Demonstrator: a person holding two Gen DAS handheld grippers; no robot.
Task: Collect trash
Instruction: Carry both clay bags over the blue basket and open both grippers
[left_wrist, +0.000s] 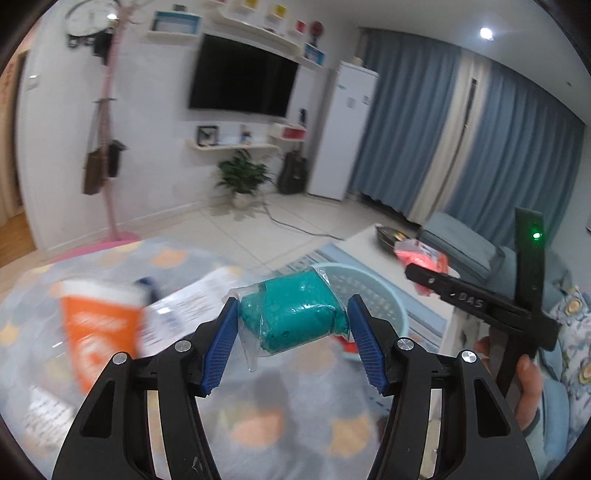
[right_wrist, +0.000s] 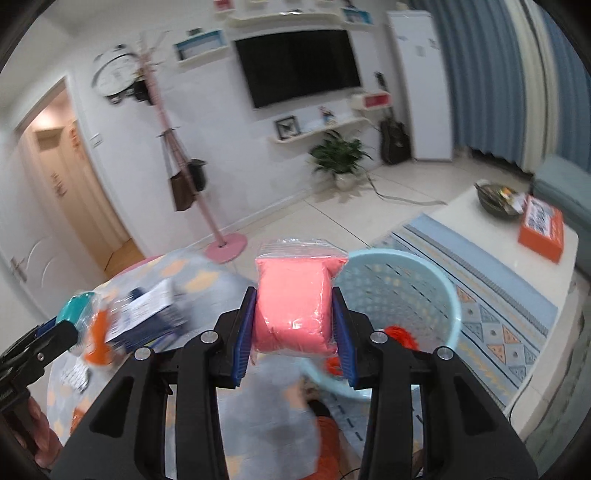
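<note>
Trash lies scattered across a patterned cloth with orange and grey shapes, and two pieces of it are already lifted. At the far left of the left wrist view, an orange packet rests on the cloth, blurred, with white printed sheets just beside it. Further right, the left gripper is clamped on a teal lump sealed in a clear plastic bag; both blue pads press against its sides, and the bag hangs clear of the cloth. Behind and just right of it stands a pale blue perforated basket, with something red at its bottom. At the right edge the other tool crosses the view, carrying a pink bag, a hand wrapped round its grip.

In the right wrist view, the left tool and its teal bag show at the left edge, above the orange packet and the printed sheets. In the middle, the right gripper is closed on a pink lump in a zip-top plastic bag, pads tight on both sides. Just right of it sits the basket on a striped rug, holding red scraps. Beyond, a white low table carries a dark bowl and an orange box.
</note>
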